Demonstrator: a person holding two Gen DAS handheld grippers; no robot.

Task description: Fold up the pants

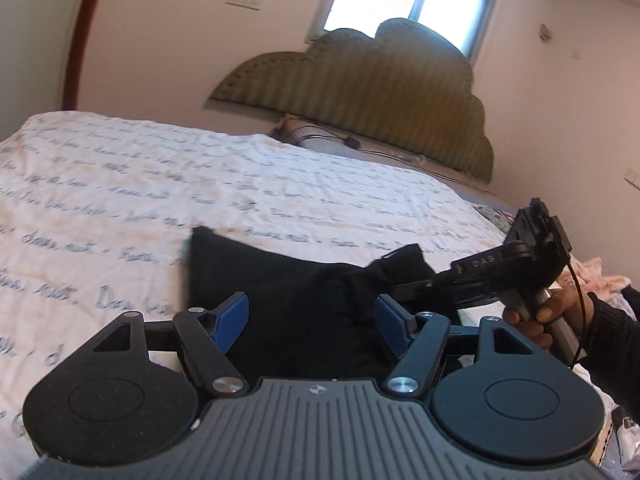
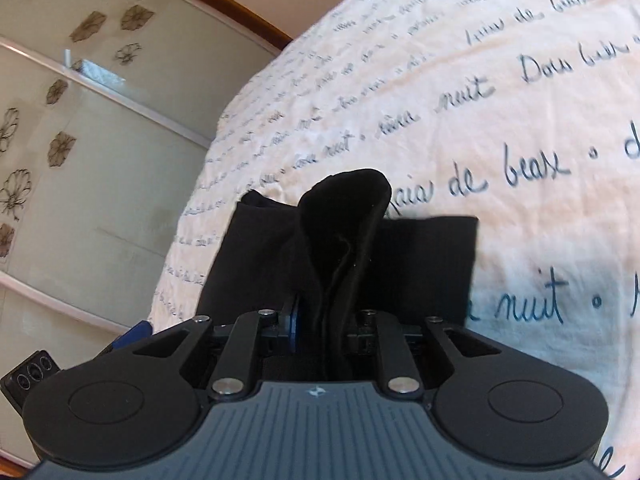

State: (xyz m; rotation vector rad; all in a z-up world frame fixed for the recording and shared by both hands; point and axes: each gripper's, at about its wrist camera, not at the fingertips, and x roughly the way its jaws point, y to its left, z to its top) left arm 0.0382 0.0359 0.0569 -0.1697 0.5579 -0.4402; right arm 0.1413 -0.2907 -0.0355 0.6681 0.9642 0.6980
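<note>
While the left wrist view looks up the bed (image 1: 120, 184) toward a padded headboard (image 1: 360, 96) and a bright window (image 1: 420, 0), the left gripper (image 1: 312, 322) hangs with its blue pads (image 1: 230, 322) spread apart and nothing pressed between them. Black pants (image 1: 280, 280) lie on the script-printed cover near its lower edge, folded into a dark block, directly ahead of those parted jaws. At the right edge of that block, a hand (image 1: 536, 316) holds the right gripper (image 1: 408, 288), whose tip meets a raised lump of the black cloth.

From the right wrist view, the right gripper (image 2: 324, 320) is clenched on the pants (image 2: 424, 264): a thick bunch of fabric stands up between its jaws and rises in a rounded fold above them. Behind that fold, the flat part of the garment spreads across the cover (image 2: 480, 120), close to the bed's side edge, beyond which a floral-patterned sliding door (image 2: 80, 160) shows.
</note>
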